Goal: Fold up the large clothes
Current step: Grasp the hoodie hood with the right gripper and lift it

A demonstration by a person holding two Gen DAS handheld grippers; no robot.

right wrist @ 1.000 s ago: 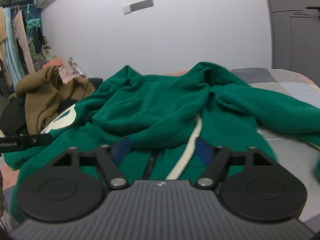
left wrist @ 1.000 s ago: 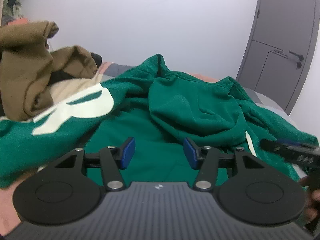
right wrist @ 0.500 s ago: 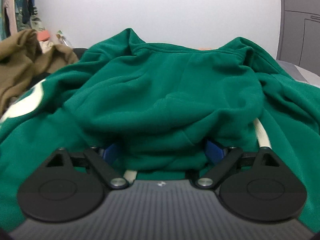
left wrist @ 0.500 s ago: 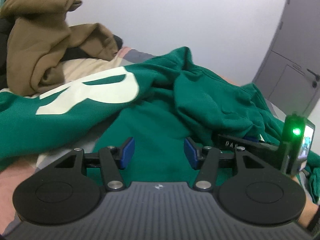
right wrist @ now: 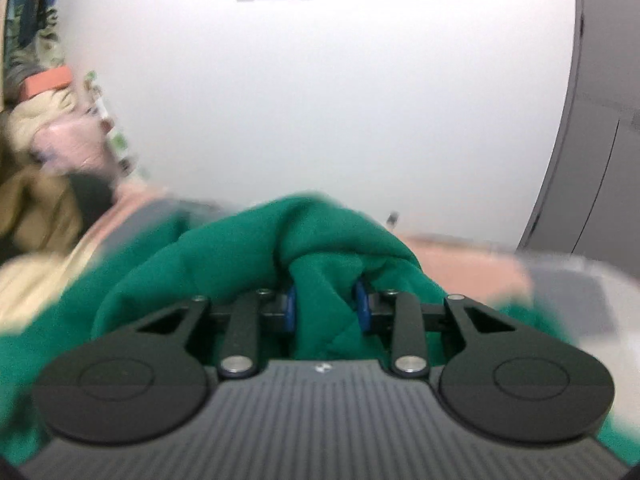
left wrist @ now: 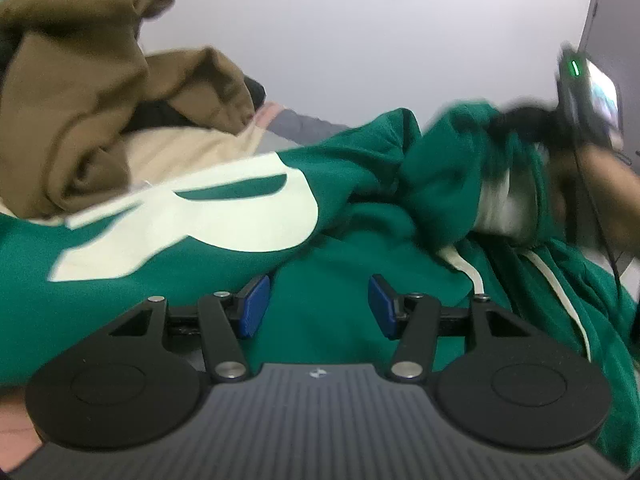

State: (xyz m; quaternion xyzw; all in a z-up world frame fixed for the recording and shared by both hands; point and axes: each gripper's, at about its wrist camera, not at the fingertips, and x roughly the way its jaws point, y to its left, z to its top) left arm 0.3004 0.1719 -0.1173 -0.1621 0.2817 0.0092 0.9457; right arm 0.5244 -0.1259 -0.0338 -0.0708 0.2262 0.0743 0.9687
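Observation:
A large green hoodie (left wrist: pixel 360 216) with a cream letter print (left wrist: pixel 208 216) and cream drawstrings lies crumpled on the bed. My left gripper (left wrist: pixel 318 306) is open and empty, low over the hoodie's front. My right gripper (right wrist: pixel 326 306) is shut on a bunched fold of the green hoodie (right wrist: pixel 320 256) and holds it raised. In the left wrist view the right gripper (left wrist: pixel 532 120) shows at the upper right, lifting the hoodie's hood end, blurred by motion.
A brown garment (left wrist: pixel 92 92) is piled at the left on a cream one (left wrist: pixel 180 148). A white wall is behind the bed. A grey door (right wrist: pixel 600 128) stands at the right. Bedding in pink and grey (right wrist: pixel 500 268) shows beyond the hoodie.
My right gripper closed on a fold of the hoodie and lifted it up. My left gripper stayed open and shifted slightly left over the hoodie.

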